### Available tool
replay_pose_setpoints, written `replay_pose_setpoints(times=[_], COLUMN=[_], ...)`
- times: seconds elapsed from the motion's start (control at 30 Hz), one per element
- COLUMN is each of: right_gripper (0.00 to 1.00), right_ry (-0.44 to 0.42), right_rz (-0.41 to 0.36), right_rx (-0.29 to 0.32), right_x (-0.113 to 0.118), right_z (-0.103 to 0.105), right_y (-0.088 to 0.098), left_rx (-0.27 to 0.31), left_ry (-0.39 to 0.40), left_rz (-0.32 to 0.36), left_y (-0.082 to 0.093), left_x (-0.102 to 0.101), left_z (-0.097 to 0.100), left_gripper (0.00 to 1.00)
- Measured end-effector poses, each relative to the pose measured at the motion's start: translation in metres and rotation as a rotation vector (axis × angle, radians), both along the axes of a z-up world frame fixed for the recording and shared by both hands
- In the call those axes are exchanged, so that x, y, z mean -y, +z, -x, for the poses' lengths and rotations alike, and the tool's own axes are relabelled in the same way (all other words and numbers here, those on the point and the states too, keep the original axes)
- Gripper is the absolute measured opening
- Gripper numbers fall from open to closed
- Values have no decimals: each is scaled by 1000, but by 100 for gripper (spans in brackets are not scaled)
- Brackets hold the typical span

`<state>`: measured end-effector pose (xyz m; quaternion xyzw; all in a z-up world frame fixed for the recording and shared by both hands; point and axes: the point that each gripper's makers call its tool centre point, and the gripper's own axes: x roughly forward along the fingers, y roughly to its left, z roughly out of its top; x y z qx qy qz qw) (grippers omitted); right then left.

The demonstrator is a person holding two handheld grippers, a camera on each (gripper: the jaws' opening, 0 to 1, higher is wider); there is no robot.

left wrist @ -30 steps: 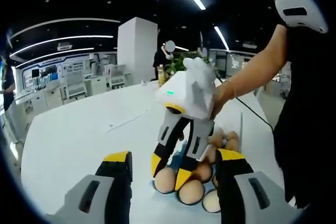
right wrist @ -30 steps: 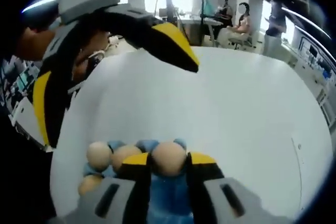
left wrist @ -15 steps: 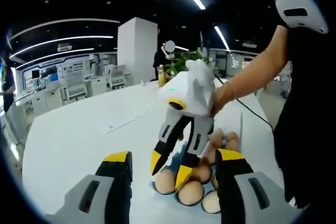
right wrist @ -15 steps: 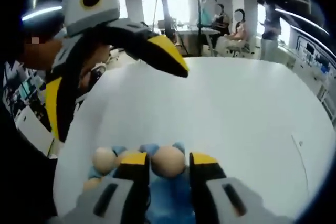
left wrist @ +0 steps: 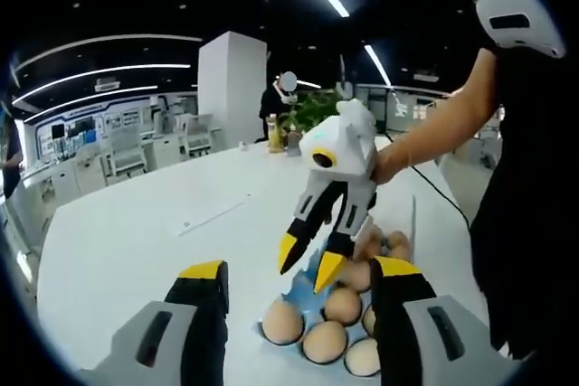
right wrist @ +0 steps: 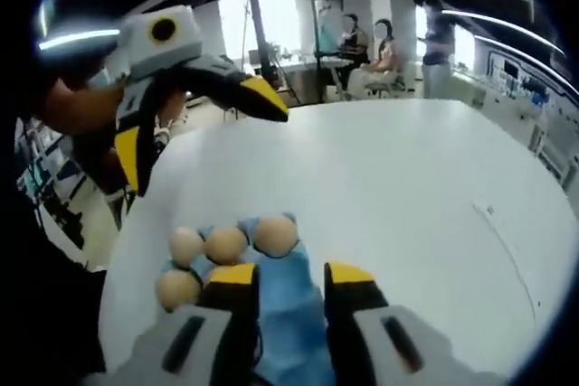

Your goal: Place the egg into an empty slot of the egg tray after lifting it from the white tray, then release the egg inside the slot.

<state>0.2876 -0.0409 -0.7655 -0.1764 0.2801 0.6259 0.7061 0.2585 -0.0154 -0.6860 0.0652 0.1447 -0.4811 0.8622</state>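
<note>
A blue egg tray (right wrist: 288, 306) lies on the white table (right wrist: 407, 187) with several brown eggs in its slots. One egg (right wrist: 276, 234) sits in the far corner slot, clear of my right gripper (right wrist: 289, 276), which hangs open above the tray with nothing between its jaws. In the left gripper view the right gripper (left wrist: 308, 268) hovers open over the eggs (left wrist: 324, 341), held by a person's hand. My left gripper (left wrist: 300, 276) stands open and empty, short of the tray. The left gripper (right wrist: 199, 133) also appears in the right gripper view, raised at the upper left.
Bare white table (left wrist: 136, 232) spreads left of and beyond the tray. A person's arm (left wrist: 434, 128) and dark-clothed body stand at the right. People and office desks (right wrist: 362, 42) are far behind, past the table's edge.
The right gripper's jaws widened, let go of the egg in the corner slot, and rose back away from it. The left gripper stayed as it was.
</note>
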Motion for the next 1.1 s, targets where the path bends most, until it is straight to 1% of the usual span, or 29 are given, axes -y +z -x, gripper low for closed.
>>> replay_pose_setpoints(times=[0.07,0.17,0.23,0.3,0.43,0.5,0.67,0.7,0.87,1.07,1.1], right_gripper=[28,28,28,28,28,28,27,27,27,27,27], right_ry=[5,4,0,-12,-20,-27,-48,-54,-75,-119,-123], right_rz=[4,6,14,19,33,49,53,64,90,132,133], right_rx=[13,9,21,14,16,25,24,22,27,38,39], right_x=[4,10,17,24,36,47,61,69,89,124,126], right_z=[0,0,-1,-1,-2,-3,-5,-5,-8,-14,-14], right_y=[1,1,0,0,-4,-6,-5,-6,-9,-12,-13], left_rx=[1,2,3,3,3,6,7,7,6,5,6], left_ry=[-2,-1,-2,-4,-4,-5,-7,-9,-11,-10,-9], left_rz=[-1,-3,-4,-6,-2,-7,-6,-4,-4,-8,-9], left_y=[1,1,2,2,2,2,3,3,3,2,2], left_x=[0,0,0,0,1,1,2,2,3,1,1], left_z=[0,-1,-1,-1,-1,-2,-3,-3,-2,-2,-2], left_gripper=[64,64,64,64,64,64,64,64,64,64,64])
